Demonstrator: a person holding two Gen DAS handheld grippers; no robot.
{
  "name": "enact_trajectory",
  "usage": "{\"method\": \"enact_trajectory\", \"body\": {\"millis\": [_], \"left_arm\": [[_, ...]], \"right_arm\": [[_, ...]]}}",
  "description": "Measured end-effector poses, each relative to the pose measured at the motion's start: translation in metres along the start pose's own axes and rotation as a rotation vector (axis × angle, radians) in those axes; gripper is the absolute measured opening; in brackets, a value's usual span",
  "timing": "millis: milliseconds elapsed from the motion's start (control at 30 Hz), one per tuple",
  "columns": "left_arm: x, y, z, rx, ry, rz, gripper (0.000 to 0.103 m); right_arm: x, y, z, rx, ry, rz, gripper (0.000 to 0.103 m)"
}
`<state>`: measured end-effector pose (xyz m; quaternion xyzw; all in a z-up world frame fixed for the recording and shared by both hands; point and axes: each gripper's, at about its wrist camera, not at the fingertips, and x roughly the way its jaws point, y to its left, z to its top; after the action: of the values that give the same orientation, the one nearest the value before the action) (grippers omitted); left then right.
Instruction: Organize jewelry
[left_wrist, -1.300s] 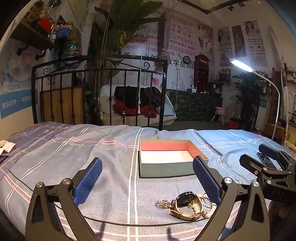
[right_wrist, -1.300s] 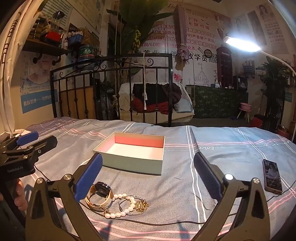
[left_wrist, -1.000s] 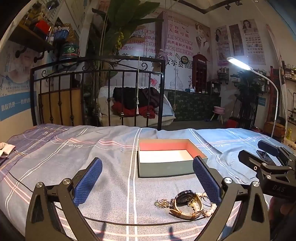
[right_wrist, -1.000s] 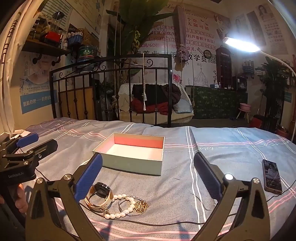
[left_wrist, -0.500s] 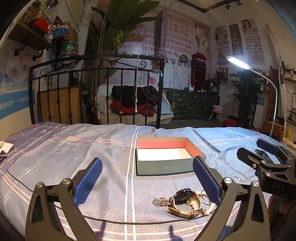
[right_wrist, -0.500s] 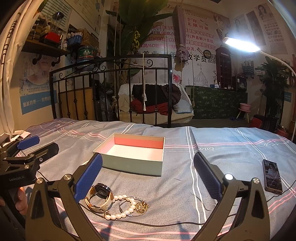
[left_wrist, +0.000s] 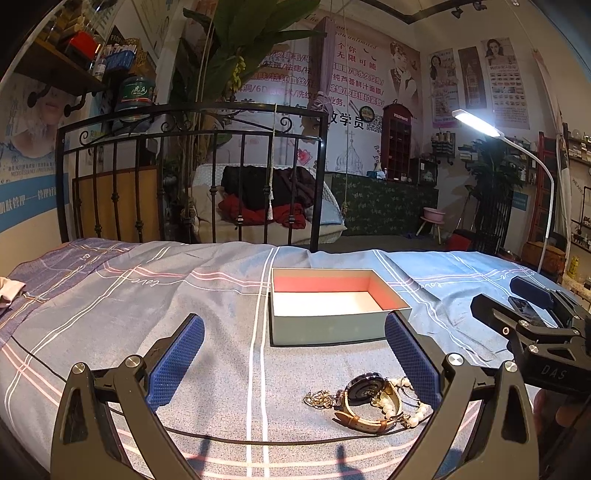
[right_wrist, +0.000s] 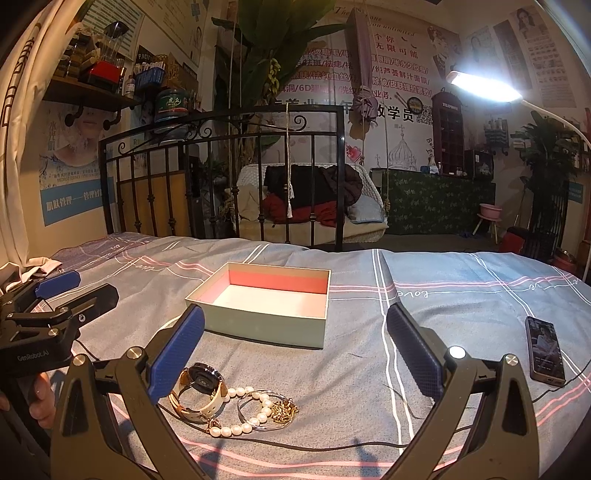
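Nothing much has moved: both the left hand-held gripper (left_wrist: 293, 360) and right hand-held gripper (right_wrist: 293, 354) still hover wide open over the bed (left_wrist: 129, 302), jewelry pile (right_wrist: 236, 398) waiting beside the empty box (right_wrist: 266, 317).

**Poster-lined room around a bed**

A blue-grey checked bedspread (left_wrist: 184, 295) fills the near ground, a black iron bedframe (left_wrist: 192, 177) at its far edge. Posters (right_wrist: 369, 74) cover the far wall; a white lamp (right_wrist: 484, 88) glows at right, a cluttered shelf (right_wrist: 88, 92) left.
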<state>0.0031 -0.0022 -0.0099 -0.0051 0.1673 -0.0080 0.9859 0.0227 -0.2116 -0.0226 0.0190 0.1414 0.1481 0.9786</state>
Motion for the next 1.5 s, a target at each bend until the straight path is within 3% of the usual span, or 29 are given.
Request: {"method": "enact_trajectory", "body": {"millis": [567, 800, 1000, 1100, 1233, 1500], "left_arm": [[0.009, -0.001, -0.007, 0.012, -0.004, -0.006, 0.096], [0.033, -0.012, -0.027, 0.016, 0.227, -0.067, 0.096], [0.056, -0.025, -0.036, 0.032, 0.41, -0.056, 0.095], [0.067, -0.025, -0.038, 0.014, 0.458, -0.068, 0.091], [0.084, -0.017, -0.046, -0.041, 0.562, -0.062, 0.069], [0.089, -0.014, -0.053, -0.038, 0.615, -0.051, 0.064]], "right_arm": [[0.007, 0.0, -0.002, -0.031, 0.039, -0.026, 0.097], [0.028, -0.018, -0.022, 0.005, 0.186, -0.042, 0.098], [0.039, -0.022, -0.037, 0.007, 0.244, -0.036, 0.098], [0.046, -0.021, -0.041, 0.001, 0.27, -0.036, 0.098], [0.056, -0.02, -0.045, -0.001, 0.317, -0.023, 0.098], [0.077, 0.0, -0.057, -0.044, 0.427, 0.073, 0.098]]}}
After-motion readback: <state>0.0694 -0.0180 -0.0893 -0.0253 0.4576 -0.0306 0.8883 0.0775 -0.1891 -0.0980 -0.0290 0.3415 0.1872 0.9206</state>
